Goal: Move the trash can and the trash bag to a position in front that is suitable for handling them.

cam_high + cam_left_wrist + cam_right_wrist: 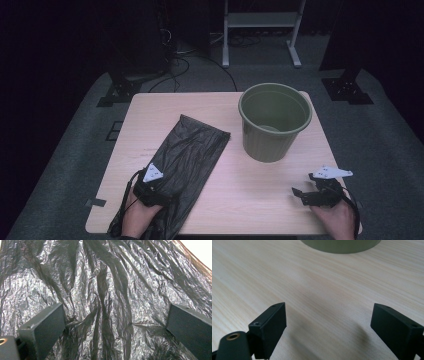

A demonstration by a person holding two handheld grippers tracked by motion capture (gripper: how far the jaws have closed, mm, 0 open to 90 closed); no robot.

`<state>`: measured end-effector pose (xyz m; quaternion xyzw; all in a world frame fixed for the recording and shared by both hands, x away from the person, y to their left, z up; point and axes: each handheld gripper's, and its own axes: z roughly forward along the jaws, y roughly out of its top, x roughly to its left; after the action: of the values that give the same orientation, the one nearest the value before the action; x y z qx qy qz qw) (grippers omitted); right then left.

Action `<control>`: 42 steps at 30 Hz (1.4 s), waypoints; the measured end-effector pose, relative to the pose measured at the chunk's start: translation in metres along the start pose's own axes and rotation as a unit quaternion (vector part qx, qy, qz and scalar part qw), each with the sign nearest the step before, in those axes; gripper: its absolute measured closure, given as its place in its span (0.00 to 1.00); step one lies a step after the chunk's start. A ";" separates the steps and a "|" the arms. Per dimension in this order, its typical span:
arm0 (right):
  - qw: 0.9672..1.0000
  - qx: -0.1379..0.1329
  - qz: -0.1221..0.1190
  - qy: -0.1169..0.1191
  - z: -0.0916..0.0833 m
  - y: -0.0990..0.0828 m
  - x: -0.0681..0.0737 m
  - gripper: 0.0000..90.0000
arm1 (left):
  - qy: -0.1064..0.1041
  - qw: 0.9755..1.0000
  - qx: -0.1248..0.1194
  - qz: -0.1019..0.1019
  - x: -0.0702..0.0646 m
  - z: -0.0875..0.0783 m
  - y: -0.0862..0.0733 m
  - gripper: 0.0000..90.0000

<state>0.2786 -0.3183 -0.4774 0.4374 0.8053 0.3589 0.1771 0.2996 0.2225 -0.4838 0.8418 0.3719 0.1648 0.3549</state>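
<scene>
Table point(260, 195): black bag point(185, 150) under left gripper point(115, 327).

We see a crinkled black bin bag point(187, 160) lying flat on the table's left side, and an upright, empty green bin point(274, 121) standing back right.

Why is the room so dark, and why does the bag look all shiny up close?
High view: light falls on the table, the room behind stays black. Left gripper view: the crinkled black bag catches glare on its wrinkles. Right gripper view: soft shadows under the jaws; the green bin is slightly blurred.
</scene>
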 end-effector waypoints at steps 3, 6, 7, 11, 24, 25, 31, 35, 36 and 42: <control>1.000 -0.003 0.005 0.008 -0.003 0.007 -0.001 0.14 | 0.000 1.000 0.000 0.000 0.000 0.000 0.000 0.01; 1.000 -0.009 0.006 0.018 -0.007 0.015 -0.001 0.14 | 0.001 1.000 0.000 -0.003 0.000 0.000 0.000 0.01; 1.000 -0.012 0.004 0.019 -0.009 0.018 0.000 0.14 | 0.001 1.000 0.000 -0.003 0.000 0.000 0.000 0.01; 0.999 -0.023 0.003 0.030 -0.015 0.027 0.000 0.13 | 0.001 1.000 0.000 -0.003 0.000 0.000 0.000 0.01; 0.998 -0.046 0.002 0.030 -0.040 0.067 -0.008 0.13 | 0.001 1.000 0.000 -0.002 0.000 0.000 0.000 0.01; 0.998 -0.048 0.001 0.029 -0.042 0.071 -0.008 0.13 | 0.001 1.000 0.000 -0.002 0.000 0.000 0.000 0.01; 0.998 -0.058 -0.004 0.032 -0.056 0.092 -0.010 0.13 | 0.001 1.000 0.001 -0.001 0.000 0.000 0.000 0.01; 0.998 -0.062 -0.007 0.032 -0.061 0.102 -0.011 0.13 | 0.001 1.000 0.001 -0.001 0.000 0.000 0.000 0.01; 0.997 -0.064 -0.008 0.031 -0.064 0.108 -0.012 0.13 | 0.001 1.000 0.001 -0.001 0.000 0.000 0.000 0.01; 0.997 -0.072 -0.007 0.030 -0.071 0.123 -0.016 0.13 | 0.001 1.000 0.001 -0.001 0.000 0.000 0.000 0.01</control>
<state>0.3160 -0.3170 -0.3396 0.4073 0.7853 0.4277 0.1858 0.2998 0.2224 -0.4838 0.8415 0.3734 0.1649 0.3538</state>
